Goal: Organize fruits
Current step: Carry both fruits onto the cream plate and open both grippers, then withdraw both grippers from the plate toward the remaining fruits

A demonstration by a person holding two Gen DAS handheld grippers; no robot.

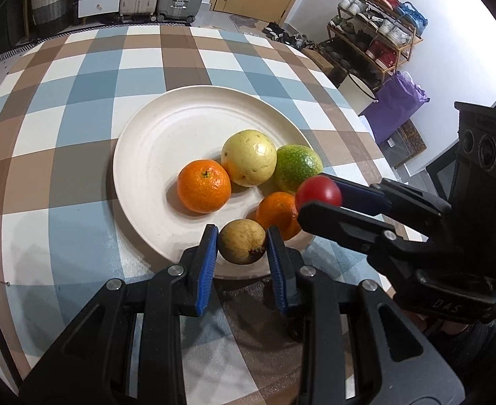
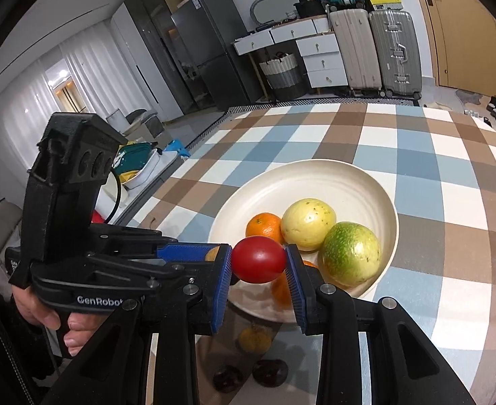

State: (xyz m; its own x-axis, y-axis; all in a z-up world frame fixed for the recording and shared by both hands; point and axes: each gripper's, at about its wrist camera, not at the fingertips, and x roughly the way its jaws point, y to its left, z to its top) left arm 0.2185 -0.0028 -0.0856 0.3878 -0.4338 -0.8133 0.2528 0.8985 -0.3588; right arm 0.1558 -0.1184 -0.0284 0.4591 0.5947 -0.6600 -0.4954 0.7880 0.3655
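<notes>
Right now I judge I'm at the delivery step: both grippers carry fruit over the near edge of the plate (image 1: pixel 140 155), and the next move calls for easing each one lower and letting go only where there's free space. My left gripper (image 1: pixel 242 241) is clenched on a small brownish fruit (image 1: pixel 242 241), dull-skinned with a dark stem end, hanging just above the rim at 6 o'clock. My right gripper (image 2: pixel 258 259) is clamped on a glossy red tomato (image 2: pixel 258 259), smooth and slightly oval, at about 4 o'clock of the plate in the left view. On the plate sit an orange (image 1: pixel 203 185) near centre, a pale yellow fruit (image 1: pixel 249 157) at its 2 o'clock, a mottled green fruit (image 1: pixel 297 168) toward 3 o'clock, and a second orange (image 1: pixel 276 214) at 5 o'clock. The plate's 9-to-12 half looks free, so I'd aim there to avoid knocking the cluster.
</notes>
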